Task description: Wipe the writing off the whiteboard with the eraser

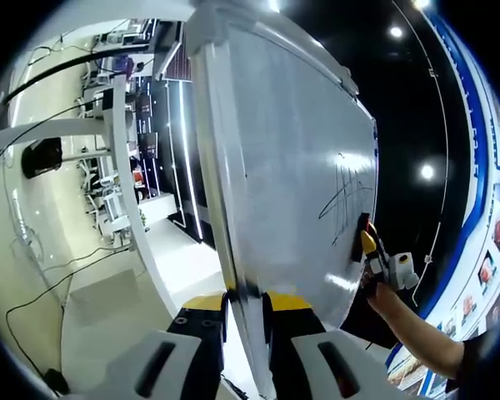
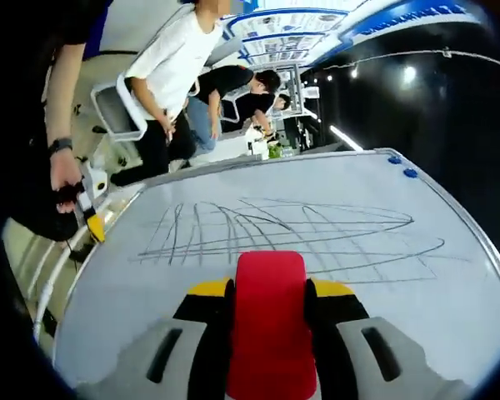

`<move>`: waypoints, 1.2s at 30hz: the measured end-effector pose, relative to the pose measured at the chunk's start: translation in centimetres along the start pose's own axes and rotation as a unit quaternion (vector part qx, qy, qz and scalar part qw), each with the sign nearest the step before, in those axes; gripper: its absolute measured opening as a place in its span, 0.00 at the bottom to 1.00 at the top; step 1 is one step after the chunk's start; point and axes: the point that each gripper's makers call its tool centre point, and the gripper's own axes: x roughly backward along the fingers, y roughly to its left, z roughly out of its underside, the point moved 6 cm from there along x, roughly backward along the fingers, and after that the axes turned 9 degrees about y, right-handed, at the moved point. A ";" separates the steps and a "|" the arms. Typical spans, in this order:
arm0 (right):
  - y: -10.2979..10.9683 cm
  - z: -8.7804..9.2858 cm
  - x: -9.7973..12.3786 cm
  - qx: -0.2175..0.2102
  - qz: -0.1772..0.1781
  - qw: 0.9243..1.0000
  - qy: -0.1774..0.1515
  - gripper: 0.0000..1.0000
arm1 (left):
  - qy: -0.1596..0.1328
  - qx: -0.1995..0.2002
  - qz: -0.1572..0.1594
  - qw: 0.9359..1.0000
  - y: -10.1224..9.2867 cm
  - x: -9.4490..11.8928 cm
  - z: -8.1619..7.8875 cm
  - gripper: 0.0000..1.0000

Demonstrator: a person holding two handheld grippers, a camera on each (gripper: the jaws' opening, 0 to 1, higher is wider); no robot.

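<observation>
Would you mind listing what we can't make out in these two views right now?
- Right gripper view: whether the red eraser, clamped in the right hand-held gripper, touches the whiteboard; the eraser hides its own front face.
- Left gripper view: the board's edge sits between the left hand-held gripper's jaws; the grip is cut off at the bottom.
- Left gripper view: the scribbles are foreshortened, so their extent is unclear.
- Right gripper view: wall posters too small to read.

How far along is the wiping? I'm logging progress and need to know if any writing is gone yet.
Done: the right gripper is shut on the red eraser, held at the whiteboard; the left gripper clamps the board's edge, steadying it. In hand: the eraser sits just below the scribbled lines. Left: nearly everything, as the black scribbles look intact, with no wiped streak visible.
</observation>
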 end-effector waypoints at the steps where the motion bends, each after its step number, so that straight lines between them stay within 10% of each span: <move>1: -0.5 0.0 0.0 0.002 -0.001 1.000 0.000 0.36 | 0.000 0.000 0.000 1.000 0.0 0.0 0.0 0.20; 36: -15.8 -0.2 2.3 0.043 0.029 0.998 0.023 0.36 | -0.002 0.000 0.006 1.000 0.1 -0.2 0.1 0.19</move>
